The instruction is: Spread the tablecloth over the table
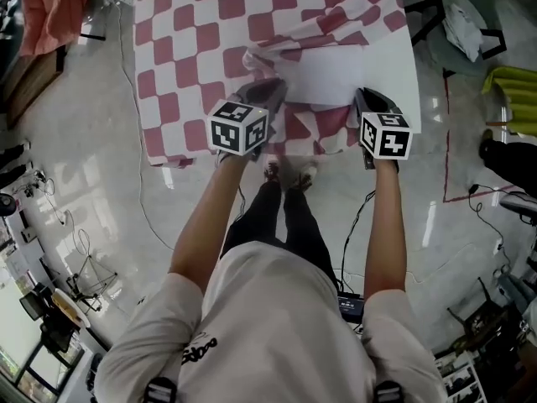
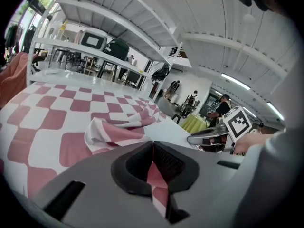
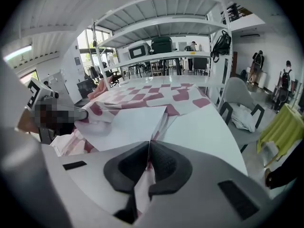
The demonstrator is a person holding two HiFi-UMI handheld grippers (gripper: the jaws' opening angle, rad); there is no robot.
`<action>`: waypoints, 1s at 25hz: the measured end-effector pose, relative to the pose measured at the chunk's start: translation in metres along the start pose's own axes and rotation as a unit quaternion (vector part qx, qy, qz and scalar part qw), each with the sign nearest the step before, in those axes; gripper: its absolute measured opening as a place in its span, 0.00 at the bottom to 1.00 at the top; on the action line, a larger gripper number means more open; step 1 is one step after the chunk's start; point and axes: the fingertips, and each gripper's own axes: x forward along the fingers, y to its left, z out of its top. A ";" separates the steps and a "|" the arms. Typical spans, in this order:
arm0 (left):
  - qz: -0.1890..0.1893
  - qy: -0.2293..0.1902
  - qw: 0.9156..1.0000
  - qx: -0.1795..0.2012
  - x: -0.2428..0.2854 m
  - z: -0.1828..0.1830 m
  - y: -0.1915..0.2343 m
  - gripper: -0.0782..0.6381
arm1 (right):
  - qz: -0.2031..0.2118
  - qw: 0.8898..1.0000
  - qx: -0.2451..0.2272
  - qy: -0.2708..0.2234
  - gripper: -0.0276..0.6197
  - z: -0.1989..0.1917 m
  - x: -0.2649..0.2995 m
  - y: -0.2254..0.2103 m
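Left gripper (image 1: 267,95), right gripper (image 1: 367,106): fingers clamped on near edge of checked tablecloth (image 1: 189,49). Folded-back corner leaves bench (image 1: 404,70) bare; grip likely for pulling flat.

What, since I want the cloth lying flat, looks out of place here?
The tablecloth is folded back at the near right corner, white underside up, leaving table bare. The left gripper and right gripper pinch its edge.

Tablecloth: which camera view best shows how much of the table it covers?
The head view: it looks down on the checked tablecloth, folded back off the white table at the near right. Both gripper views see it slantwise, its edge pinched in their jaws.
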 end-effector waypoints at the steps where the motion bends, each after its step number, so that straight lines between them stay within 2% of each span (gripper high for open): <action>1: -0.009 -0.002 1.000 0.011 0.000 0.004 -0.006 0.16 | -0.006 1.000 0.002 -0.006 0.09 0.001 -0.008 -0.001; 9: -0.083 -0.023 0.993 0.083 0.001 0.038 -0.076 0.15 | -0.054 0.997 0.028 -0.046 0.09 -0.004 -0.080 -0.016; 13: -0.113 -0.025 0.987 0.110 0.008 0.045 -0.119 0.15 | -0.061 0.995 0.051 -0.058 0.09 -0.020 -0.113 -0.028; 20: -0.155 -0.028 0.977 0.142 0.025 0.043 -0.202 0.15 | -0.029 0.992 0.103 -0.069 0.09 -0.068 -0.165 -0.046; 25: -0.189 -0.008 0.970 0.153 0.040 0.024 -0.258 0.15 | 0.000 0.988 0.135 -0.073 0.09 -0.101 -0.204 -0.062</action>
